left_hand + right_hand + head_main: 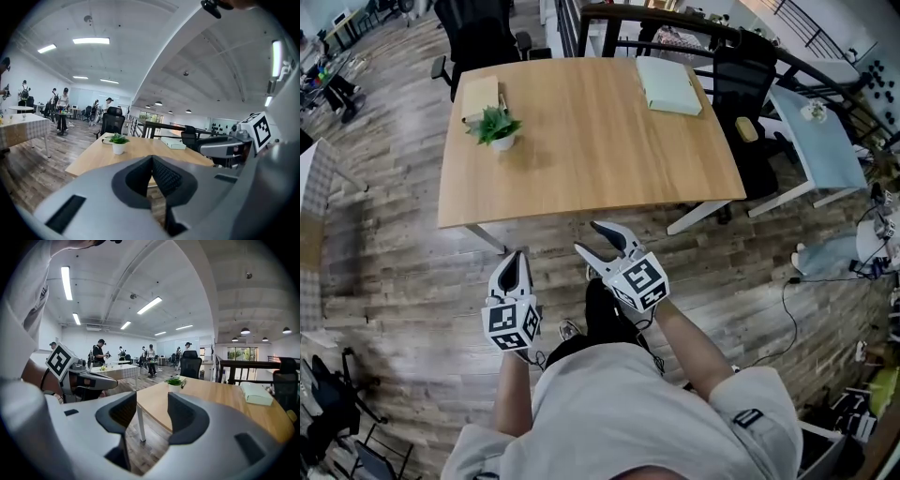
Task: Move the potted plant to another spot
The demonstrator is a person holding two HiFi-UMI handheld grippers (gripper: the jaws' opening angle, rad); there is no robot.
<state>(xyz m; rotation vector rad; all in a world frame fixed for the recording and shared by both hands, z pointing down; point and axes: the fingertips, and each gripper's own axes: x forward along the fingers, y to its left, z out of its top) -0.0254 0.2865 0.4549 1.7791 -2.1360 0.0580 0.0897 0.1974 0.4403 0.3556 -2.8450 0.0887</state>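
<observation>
A small potted plant (497,128) with green leaves in a white pot stands near the far left corner of the wooden table (600,159). It also shows ahead in the left gripper view (118,143) and in the right gripper view (175,382). Both grippers hang over the floor in front of the table's near edge, well short of the plant. My left gripper (517,259) has its jaws together (152,160), with nothing in them. My right gripper (599,240) is open, and only air lies in the gap between its jaws (152,409).
A tan notebook (481,96) lies just behind the plant. A pale green box (667,84) rests at the table's far right. Black office chairs (478,37) stand behind and to the right of the table. People stand far off in the room (99,353).
</observation>
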